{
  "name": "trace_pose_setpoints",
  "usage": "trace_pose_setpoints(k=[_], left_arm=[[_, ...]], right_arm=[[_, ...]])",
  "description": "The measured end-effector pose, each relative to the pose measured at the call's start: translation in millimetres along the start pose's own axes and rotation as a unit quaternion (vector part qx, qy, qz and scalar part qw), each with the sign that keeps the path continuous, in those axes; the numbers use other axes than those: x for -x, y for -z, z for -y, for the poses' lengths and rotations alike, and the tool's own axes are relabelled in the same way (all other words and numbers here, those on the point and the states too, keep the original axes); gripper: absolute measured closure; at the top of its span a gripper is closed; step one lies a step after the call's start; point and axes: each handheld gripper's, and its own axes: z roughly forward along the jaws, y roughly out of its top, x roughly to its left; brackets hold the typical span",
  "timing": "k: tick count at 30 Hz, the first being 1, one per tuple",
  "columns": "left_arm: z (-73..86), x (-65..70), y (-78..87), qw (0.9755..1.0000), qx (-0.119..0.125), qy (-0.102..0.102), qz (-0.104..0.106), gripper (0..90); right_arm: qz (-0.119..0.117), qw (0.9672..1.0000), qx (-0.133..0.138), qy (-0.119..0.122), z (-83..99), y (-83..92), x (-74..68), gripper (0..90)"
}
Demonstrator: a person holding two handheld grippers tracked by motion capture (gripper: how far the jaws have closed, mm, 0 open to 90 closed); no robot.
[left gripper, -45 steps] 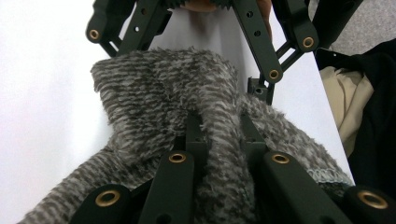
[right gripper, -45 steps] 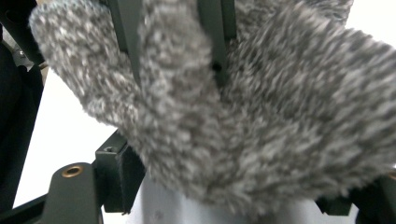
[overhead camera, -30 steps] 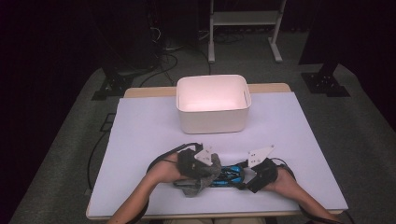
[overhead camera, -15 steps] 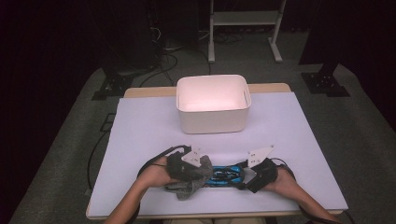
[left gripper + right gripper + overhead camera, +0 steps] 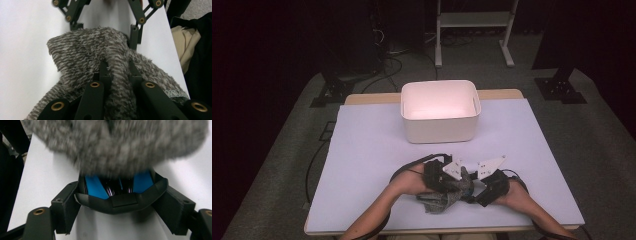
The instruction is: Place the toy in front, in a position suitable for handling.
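Light falls from above onto the bright table (image 5: 362, 150); its surroundings are dark. The fuzzy cloth (image 5: 117, 142) at twelve o'clock is blurred.

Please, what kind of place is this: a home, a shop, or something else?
Most likely a lab or recording room, not a home. A table with a plain pale cover stands on grey carpet with dark surroundings; cables lie on the floor behind it, beside a metal stand. A white bin stands on the table.

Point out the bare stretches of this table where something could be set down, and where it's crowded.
Bare: the table left of the white bin, the strip right of the bin, and the band between the bin and the tools. Crowded: the near middle, where the left tool pinches the grey sock and the right tool grips the black-and-blue object.
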Motion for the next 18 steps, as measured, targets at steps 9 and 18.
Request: trace_pose_setpoints(k=[9, 18], left_arm=[[16.0, 3.0, 8.2, 0.9999, 0.003, 0.013, 0.0, 79.4], [50.7, 7.4, 25.4, 0.9989, -0.02, 0.037, -0.021, 79.5]], right_arm=[[-0.001, 1.0, 0.0, 0.001, 0.2, 0.0, 0.2, 23.7], [0.0, 1.0, -0.001, 0.002, -0.1, 0.0, 0.1, 23.7]])
